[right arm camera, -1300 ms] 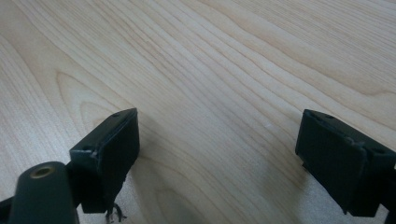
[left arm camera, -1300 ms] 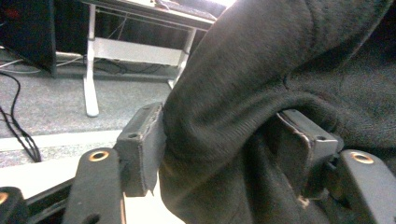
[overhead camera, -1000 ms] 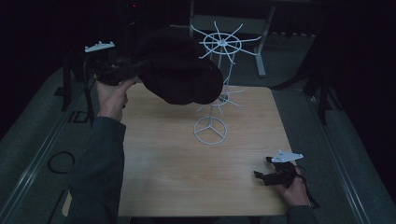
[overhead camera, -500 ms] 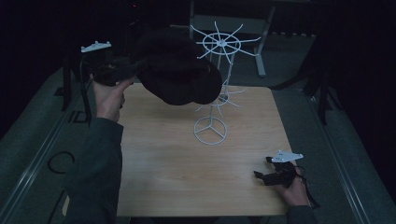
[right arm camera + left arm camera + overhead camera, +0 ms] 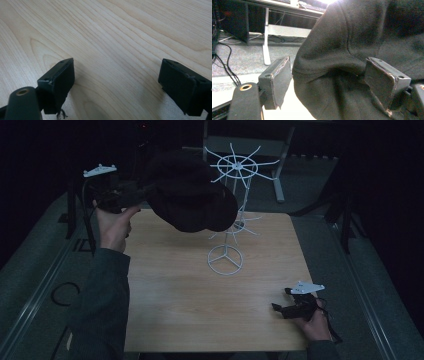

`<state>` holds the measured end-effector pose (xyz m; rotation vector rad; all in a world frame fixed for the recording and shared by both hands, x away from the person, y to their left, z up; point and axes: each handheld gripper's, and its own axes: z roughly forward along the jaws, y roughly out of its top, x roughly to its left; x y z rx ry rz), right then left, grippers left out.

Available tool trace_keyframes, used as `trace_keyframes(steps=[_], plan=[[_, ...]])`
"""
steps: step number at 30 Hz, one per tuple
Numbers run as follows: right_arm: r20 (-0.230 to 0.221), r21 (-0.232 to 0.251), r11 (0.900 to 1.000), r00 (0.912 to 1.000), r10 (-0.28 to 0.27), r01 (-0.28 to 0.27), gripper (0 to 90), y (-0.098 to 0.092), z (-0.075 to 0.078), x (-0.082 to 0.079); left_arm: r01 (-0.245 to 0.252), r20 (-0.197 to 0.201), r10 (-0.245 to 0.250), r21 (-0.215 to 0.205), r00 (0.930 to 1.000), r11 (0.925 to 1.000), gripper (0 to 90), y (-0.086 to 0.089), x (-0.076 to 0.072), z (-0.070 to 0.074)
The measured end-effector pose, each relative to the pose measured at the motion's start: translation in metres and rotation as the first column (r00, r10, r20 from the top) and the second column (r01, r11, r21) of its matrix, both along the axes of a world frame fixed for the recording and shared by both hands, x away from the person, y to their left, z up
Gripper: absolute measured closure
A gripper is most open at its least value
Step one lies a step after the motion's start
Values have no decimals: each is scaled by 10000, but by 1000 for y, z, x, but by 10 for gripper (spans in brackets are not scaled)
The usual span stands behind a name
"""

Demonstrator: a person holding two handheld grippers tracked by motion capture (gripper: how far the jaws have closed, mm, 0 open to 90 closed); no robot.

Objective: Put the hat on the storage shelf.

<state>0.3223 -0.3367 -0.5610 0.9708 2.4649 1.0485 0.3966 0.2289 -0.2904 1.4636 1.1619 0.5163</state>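
Observation:
A black hat [image 5: 190, 195] hangs in the air at the back left of the table, against the top spokes of a white wire rack [image 5: 239, 167]. My left gripper [image 5: 142, 195] reaches its left edge from the left. In the left gripper view the hat's fabric [image 5: 362, 50] lies between the jaws of the left gripper [image 5: 329, 77], which have just been opening; one pad stands clear of the cloth. My right gripper [image 5: 280, 309] rests low at the table's front right. It stands open over bare wood [image 5: 116, 82].
The rack's ring base [image 5: 225, 260] stands mid-table on the light wooden table [image 5: 175, 310]. Behind the table are a white desk leg [image 5: 265, 45], cables and dark floor. A cable loop [image 5: 65, 292] lies on the floor at the left.
The left hand and the hat have shifted only slightly. The right hand has kept still.

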Motion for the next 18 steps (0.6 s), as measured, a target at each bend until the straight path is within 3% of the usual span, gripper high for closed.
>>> trace_keyframes(steps=[8,15,18], plan=[[-3,-1,10000,10000,-1,1,135,0,0,0,-38,30,37,363,10000,9993,246,-3,-8,3],[-1,0,10000,10000,3,-3,135,0,0,0,-3,10,2,1092,10000,9940,262,-10,-17,4],[-1,-3,10000,10000,7,-7,135,0,0,0,47,70,-55,1031,10000,9947,262,-11,-20,4]])
